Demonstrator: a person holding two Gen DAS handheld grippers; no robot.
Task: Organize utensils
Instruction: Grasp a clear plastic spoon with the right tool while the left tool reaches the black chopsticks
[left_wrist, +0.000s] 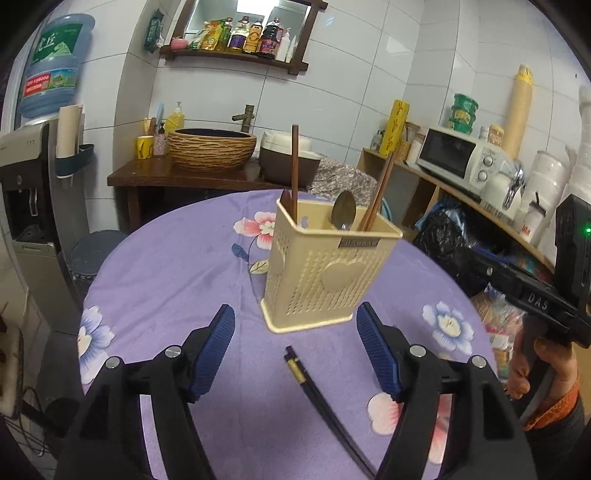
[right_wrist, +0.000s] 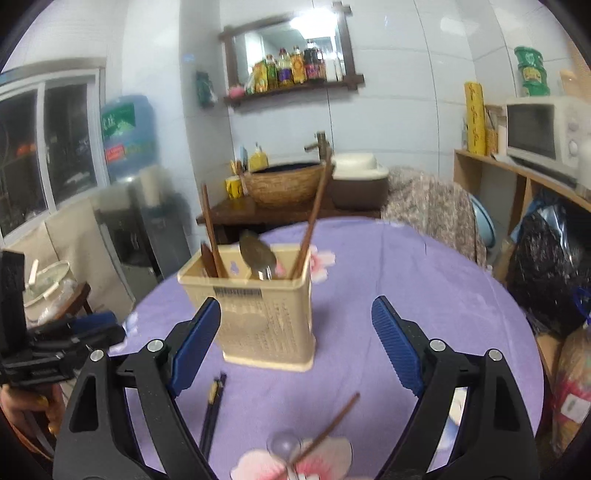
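So the round table (left_wrist: 166, 266) with the purple flowered cloth is basically the whole workspace, and everything for the job sits around its middle. Biggest thing on it is the cream plastic holder (left_wrist: 325, 273), standing upright about mid-table, a bit toward the far edge. I'd guess it's put there so either hand can get to it.

It's already partly filled: a wooden spatula-looking handle (left_wrist: 294, 173) stands in the left compartment, a metal spoon (left_wrist: 343, 212) bowl-up in the middle, and brown chopsticks (left_wrist: 378, 192) lean out of the right one. Handles down, so they prop against the walls instead of tipping out.

Left on the cloth, near the edge closest to the person: a pair of black chopsticks (left_wrist: 317, 391) lying flat, tips pointing at the holder, plus a thin brown stick (right_wrist: 332, 424) and what looks like a clear spoon (right_wrist: 282, 445) over a pink flower. That last one is blurry, can't be sure.

The left claw (left_wrist: 295, 347) is spread open with nothing in it, jaws straddling the black chopsticks from above, so I reckon that's the next pickup. The right claw (right_wrist: 295, 343) is also wide open and empty, aimed at the holder with the stray stick below it.

Thin flat sticks on soft cloth could be fiddly to pinch.
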